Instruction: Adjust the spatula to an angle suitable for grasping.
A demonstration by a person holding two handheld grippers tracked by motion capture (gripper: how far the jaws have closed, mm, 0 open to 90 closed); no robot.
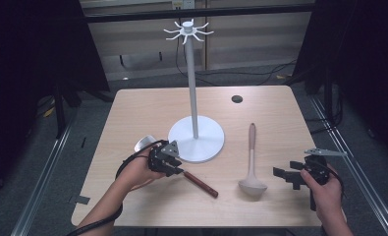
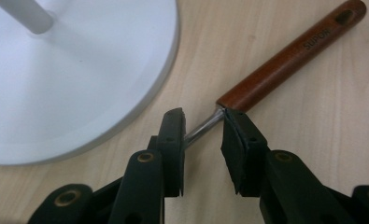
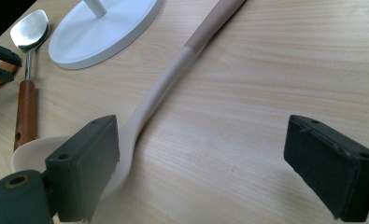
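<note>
Grasping step in hand: left tongs (image 2: pixel 203 133) straddling the steel neck of the metal spoon (image 2: pixel 285 58) just below its brown handle, narrowed to a small gap but not yet pinching, spoon flat on the bench (image 1: pixel 270 105) at the near left, beside the white stand (image 1: pixel 196 137). Right tongs (image 3: pixel 210 163) wide open, holding nothing, near the pale ladle (image 3: pixel 173 79). Next, probably: close fully on the neck, lift, carry the handle's hole up to a hook.
</note>
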